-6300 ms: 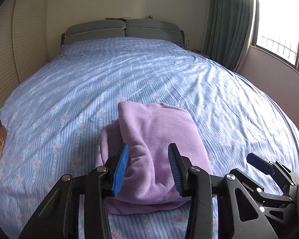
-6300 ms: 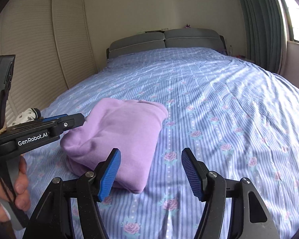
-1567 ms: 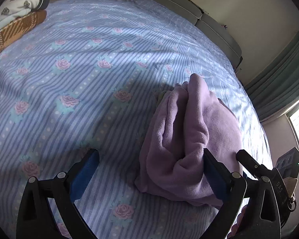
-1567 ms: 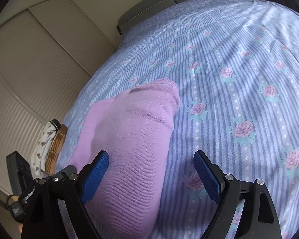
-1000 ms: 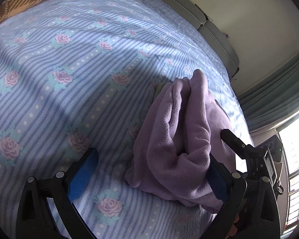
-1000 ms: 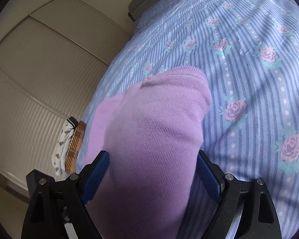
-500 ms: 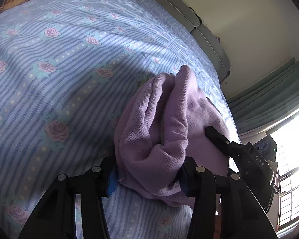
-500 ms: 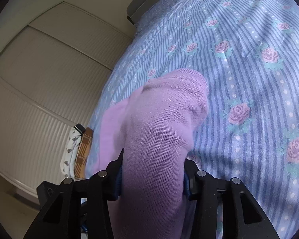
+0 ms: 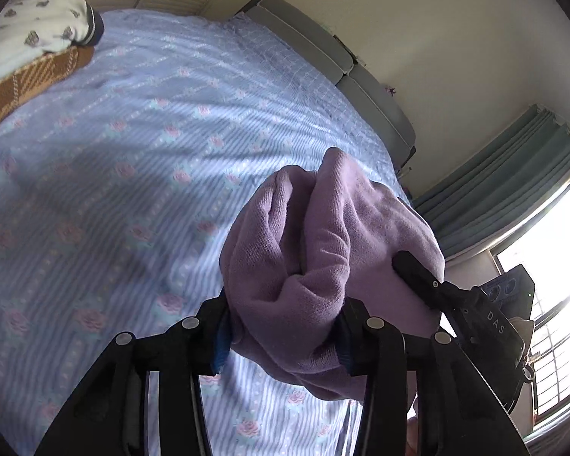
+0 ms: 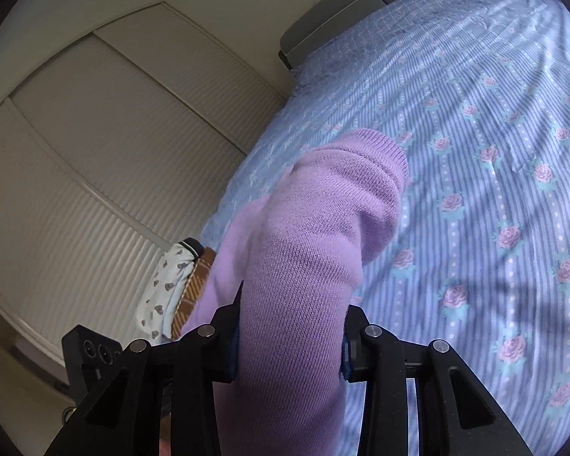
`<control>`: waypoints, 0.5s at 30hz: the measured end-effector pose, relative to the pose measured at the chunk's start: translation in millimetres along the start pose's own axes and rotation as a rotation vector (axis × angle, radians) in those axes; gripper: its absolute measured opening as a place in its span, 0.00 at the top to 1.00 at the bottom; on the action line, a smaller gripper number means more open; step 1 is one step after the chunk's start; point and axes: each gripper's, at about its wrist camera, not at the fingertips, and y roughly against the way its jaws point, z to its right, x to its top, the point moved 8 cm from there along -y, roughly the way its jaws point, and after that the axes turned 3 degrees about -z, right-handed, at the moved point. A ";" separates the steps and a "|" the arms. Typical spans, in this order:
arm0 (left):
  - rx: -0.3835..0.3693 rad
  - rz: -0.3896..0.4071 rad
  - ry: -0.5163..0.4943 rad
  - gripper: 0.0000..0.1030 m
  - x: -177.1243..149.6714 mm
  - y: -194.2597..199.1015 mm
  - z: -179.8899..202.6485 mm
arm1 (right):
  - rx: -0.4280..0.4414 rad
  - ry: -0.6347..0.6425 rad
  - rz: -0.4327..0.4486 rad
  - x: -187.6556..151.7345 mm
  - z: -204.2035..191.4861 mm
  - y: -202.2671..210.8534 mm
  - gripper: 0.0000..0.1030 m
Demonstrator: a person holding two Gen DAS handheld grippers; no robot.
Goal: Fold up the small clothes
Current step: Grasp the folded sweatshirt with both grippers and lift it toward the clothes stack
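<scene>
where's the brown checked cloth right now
Left wrist view: brown checked cloth lies at the bed's upper-left edge, under the white printed garment, by the slatted wardrobe.

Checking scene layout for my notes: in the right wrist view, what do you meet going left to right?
Closet doors → white patterned garment → brown plaid garment → purple folded garment → floral striped bedspread.

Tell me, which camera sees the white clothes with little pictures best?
The left wrist view: the white printed garment lies unblocked on the brown plaid one. In the right wrist view it is smaller, squeezed beside the purple sweater.
</scene>
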 end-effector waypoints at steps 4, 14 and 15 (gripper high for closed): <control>0.003 0.066 0.009 0.58 42.5 55.4 -17.6 | 0.052 0.025 -0.013 7.5 -59.2 -16.1 0.63; 0.096 0.263 0.022 0.58 179.0 218.4 -112.9 | 0.248 0.102 -0.065 22.4 -260.3 -122.6 0.63; 0.109 0.279 0.023 0.58 191.6 230.9 -125.5 | 0.264 0.108 -0.073 22.4 -278.8 -137.6 0.63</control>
